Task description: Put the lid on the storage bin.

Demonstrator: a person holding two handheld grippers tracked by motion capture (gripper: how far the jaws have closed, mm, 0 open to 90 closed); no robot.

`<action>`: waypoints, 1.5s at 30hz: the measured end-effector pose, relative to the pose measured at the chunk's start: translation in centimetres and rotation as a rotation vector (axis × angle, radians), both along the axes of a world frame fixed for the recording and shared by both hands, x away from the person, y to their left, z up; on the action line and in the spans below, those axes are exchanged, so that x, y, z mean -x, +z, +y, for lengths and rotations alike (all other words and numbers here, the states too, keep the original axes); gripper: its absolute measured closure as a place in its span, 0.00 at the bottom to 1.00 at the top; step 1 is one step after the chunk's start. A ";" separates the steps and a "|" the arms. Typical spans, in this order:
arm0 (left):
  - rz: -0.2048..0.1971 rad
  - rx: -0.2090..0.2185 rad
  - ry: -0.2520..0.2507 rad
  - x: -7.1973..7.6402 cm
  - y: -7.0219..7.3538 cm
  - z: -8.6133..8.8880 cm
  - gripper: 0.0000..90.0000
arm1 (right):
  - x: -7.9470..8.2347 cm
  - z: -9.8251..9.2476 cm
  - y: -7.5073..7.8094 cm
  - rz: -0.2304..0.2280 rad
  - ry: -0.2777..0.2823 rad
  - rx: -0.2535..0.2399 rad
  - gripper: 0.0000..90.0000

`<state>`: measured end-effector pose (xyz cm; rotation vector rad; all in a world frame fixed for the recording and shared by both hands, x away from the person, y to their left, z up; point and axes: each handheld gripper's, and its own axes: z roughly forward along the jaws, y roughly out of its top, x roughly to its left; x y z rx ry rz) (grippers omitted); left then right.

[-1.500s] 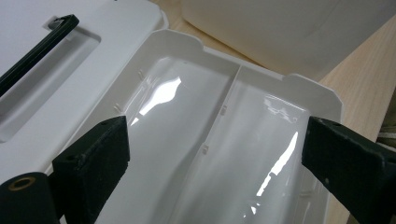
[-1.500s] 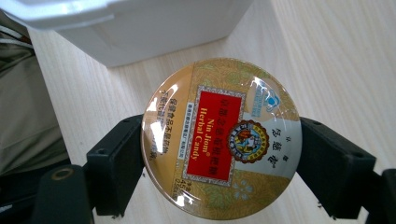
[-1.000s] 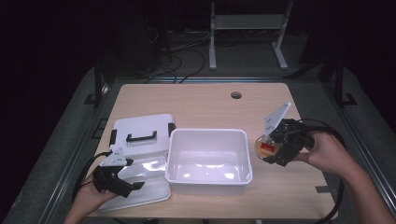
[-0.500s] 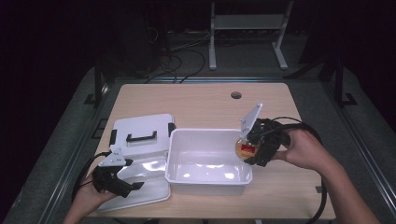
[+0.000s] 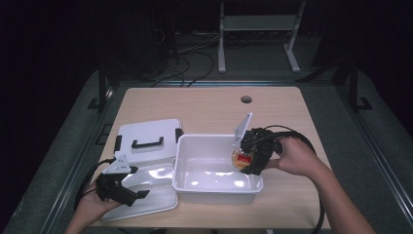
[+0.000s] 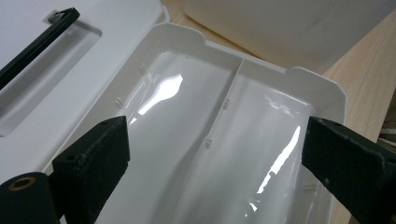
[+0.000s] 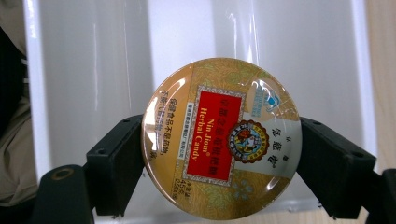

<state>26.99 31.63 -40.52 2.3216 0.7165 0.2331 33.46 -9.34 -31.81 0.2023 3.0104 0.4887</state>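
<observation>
Candy tin (image 5: 241, 158) now over bin (image 5: 195, 187).

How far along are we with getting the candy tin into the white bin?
Done: the lid is off and lies left of the white bin. In hand: the right hand-held gripper grips the candy tin by its rim, over the bin's right side. The left hand-held gripper hovers open above the tray. Left: release the tin, probably close up.

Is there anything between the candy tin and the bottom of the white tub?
Nothing visible. The right gripper holds the candy tin by its edges over the open white tub, whose bare floor shows below it.
</observation>
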 end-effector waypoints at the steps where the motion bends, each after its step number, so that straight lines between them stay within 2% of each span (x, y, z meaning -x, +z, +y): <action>1: 0.001 0.002 0.002 0.0 0.0 0.0 0.08 | 0.0 0.2 -0.2 0.004 -0.003 0.008 0.22; 10: -0.004 0.005 0.004 0.0 0.1 0.2 0.08 | -0.3 1.2 -1.7 0.029 0.005 0.017 0.22; 14: -0.003 0.005 0.003 0.0 0.0 0.2 0.08 | -0.4 1.6 -2.5 0.046 0.003 0.041 0.22; 15: 0.000 0.003 0.002 0.0 -0.1 0.2 0.08 | -0.5 1.9 -2.9 0.055 0.003 0.062 0.22; 31: -0.001 0.004 0.000 0.0 0.0 0.2 0.08 | -0.5 2.2 -3.1 0.053 -0.007 0.074 0.22; 34: -0.002 0.005 0.000 0.0 0.0 0.1 0.08 | -0.3 2.3 -3.3 0.052 -0.006 0.093 0.22; 36: -0.002 0.005 -0.001 0.0 0.0 0.1 0.08 | -0.2 2.3 -3.4 0.059 -0.011 0.089 0.22; 37: -0.002 0.005 -0.001 0.0 0.0 0.2 0.08 | -0.2 2.2 -3.6 0.081 -0.020 0.071 0.22; 39: 0.001 0.005 0.000 0.0 0.0 0.2 0.08 | -0.2 2.1 -3.7 0.081 -0.020 0.068 0.22; 40: 0.001 0.003 -0.003 0.0 0.0 0.2 0.08 | -0.2 2.1 -4.2 0.079 -0.026 0.086 0.22; 43: -0.001 0.001 -0.005 0.0 0.0 0.1 0.08 | -0.2 2.1 -4.4 0.081 -0.029 0.096 0.22; 45: -0.001 0.004 -0.005 0.0 0.0 0.2 0.08 | -0.3 2.0 -4.4 0.089 -0.036 0.080 0.21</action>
